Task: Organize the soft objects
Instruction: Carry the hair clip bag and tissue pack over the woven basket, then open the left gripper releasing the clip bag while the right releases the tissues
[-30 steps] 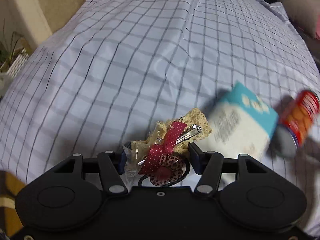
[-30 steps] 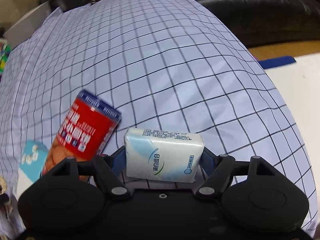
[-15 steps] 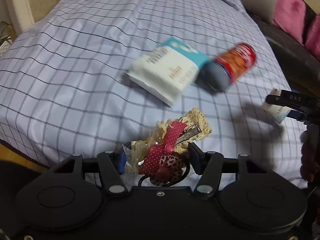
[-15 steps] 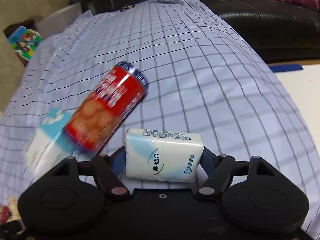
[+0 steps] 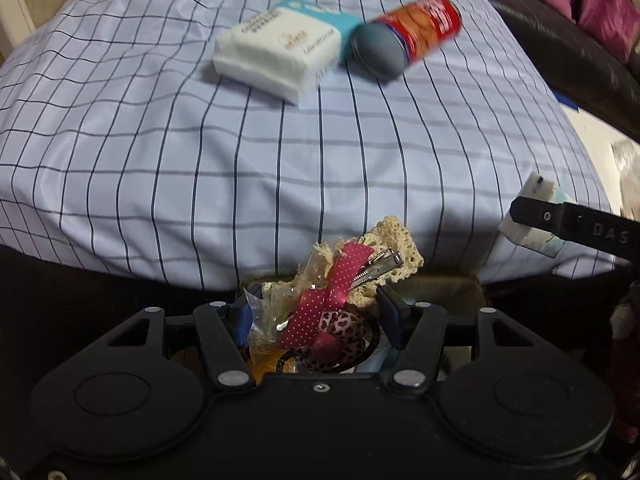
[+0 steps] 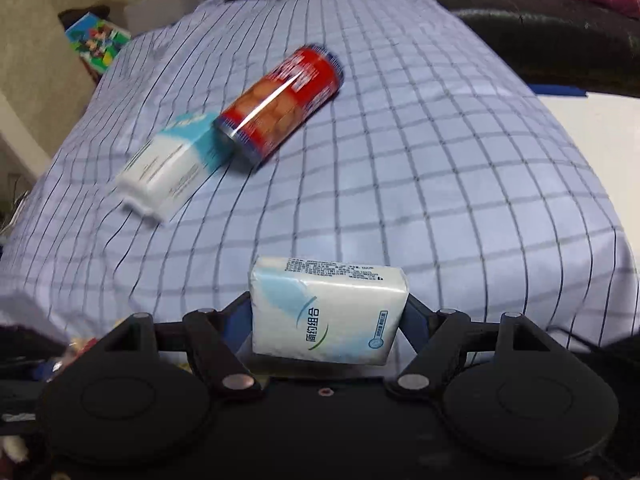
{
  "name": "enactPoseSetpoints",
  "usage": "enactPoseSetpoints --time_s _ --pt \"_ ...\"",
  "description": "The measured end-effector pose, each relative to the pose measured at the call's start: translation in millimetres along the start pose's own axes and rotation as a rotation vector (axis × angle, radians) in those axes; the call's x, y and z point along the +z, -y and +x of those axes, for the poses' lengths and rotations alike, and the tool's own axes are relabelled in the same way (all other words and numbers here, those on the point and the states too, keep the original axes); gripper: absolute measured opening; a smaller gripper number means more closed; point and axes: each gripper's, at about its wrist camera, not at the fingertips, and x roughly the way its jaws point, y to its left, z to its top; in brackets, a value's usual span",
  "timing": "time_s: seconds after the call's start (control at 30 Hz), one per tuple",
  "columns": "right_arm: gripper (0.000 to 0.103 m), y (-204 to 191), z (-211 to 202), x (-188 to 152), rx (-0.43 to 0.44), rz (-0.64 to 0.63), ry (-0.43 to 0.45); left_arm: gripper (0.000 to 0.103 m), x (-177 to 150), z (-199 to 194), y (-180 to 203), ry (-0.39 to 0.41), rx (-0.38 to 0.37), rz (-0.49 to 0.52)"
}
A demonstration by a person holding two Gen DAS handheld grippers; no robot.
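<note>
My left gripper is shut on a bundle of hair accessories: a pink dotted ribbon clip, cream lace and a leopard bow in a clear bag. It hangs past the near edge of the checked bed sheet. My right gripper is shut on a small white and blue tissue pack, also back from the bed; it shows at the right in the left wrist view. A larger white and teal tissue pack lies on the sheet beside a red snack can on its side.
A black leather sofa with pink cushions runs along the right of the bed. A colourful box and a white box stand beyond the far left corner. A white surface lies to the right.
Both grippers have drawn back from the bed with their loads still held. The larger tissue pack and the can now lie farther away in both views.
</note>
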Motion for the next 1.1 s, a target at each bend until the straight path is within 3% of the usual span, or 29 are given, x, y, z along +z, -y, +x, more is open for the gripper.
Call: enactPoseSetpoints --time_s 0.23,0.43,0.63,0.7,0.77,1.1 --pt "0.075 -28.4 -32.7 -20.6 0.056 -0.079 -0.074 0.056 -19.4 -0.3 -0.2 -0.071 -0.008 0.022" --pt "0.075 -48.4 -48.6 -36.4 0.002 -0.199 -0.079 0.057 -33.1 1.5 3.7 -0.107 0.001 0.039" --pt "0.076 -48.3 -49.0 -44.6 0.083 -0.172 -0.156 0.063 -37.4 0.9 4.8 -0.096 0.015 0.042" --pt "0.076 -48.7 -46.6 -46.1 0.077 -0.171 -0.162 0.075 -37.5 -0.4 6.0 -0.089 0.017 0.046" --pt "0.08 -47.4 -44.5 -45.4 0.09 -0.158 -0.169 0.079 -37.8 -1.9 5.9 -0.083 0.016 0.049" --pt "0.081 -43.8 -45.4 -44.0 0.044 -0.138 -0.161 0.079 -41.4 -6.7 3.6 -0.068 0.043 0.036"
